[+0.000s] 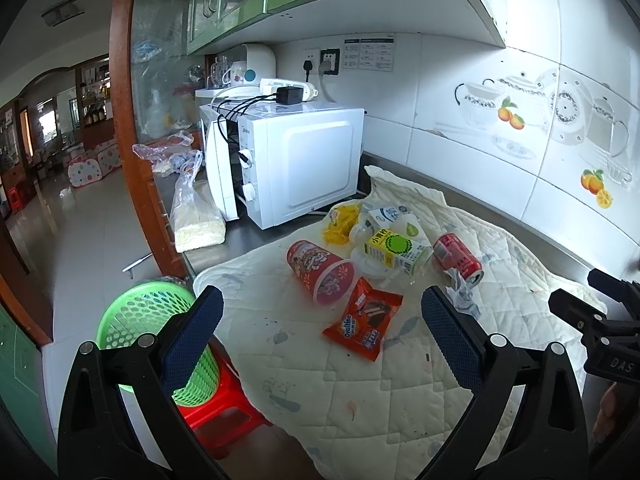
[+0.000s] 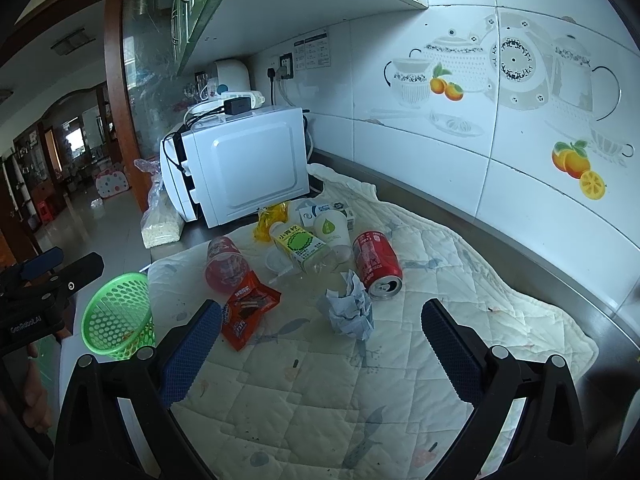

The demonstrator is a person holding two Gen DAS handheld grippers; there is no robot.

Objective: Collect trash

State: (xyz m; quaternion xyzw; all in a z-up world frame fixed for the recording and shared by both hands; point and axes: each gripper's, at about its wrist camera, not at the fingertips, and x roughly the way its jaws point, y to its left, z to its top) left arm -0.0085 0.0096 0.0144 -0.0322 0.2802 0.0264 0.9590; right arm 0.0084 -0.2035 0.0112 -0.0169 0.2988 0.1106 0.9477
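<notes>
Trash lies on a quilted white cloth (image 1: 352,384) (image 2: 304,396): a red snack wrapper (image 1: 363,318) (image 2: 247,312), a red plastic cup (image 1: 322,270) (image 2: 226,266) on its side, a yellow-green bottle (image 1: 394,250) (image 2: 302,246), a red can (image 1: 458,258) (image 2: 376,264), crumpled paper (image 2: 349,306) (image 1: 462,294), a yellow wrapper (image 1: 340,222) (image 2: 272,218) and white cartons (image 2: 326,216). A green mesh basket (image 1: 156,336) (image 2: 118,318) stands left of the counter. My left gripper (image 1: 320,320) is open, empty, near the snack wrapper. My right gripper (image 2: 322,324) is open, empty, before the paper.
A white microwave (image 1: 296,160) (image 2: 240,164) stands behind the trash, with a plastic bag of grain (image 1: 196,216) (image 2: 160,224) to its left. The basket rests on a red stool (image 1: 224,408). Tiled wall (image 2: 500,140) runs along the right. A hand (image 2: 34,396) holds the other gripper at the left edge.
</notes>
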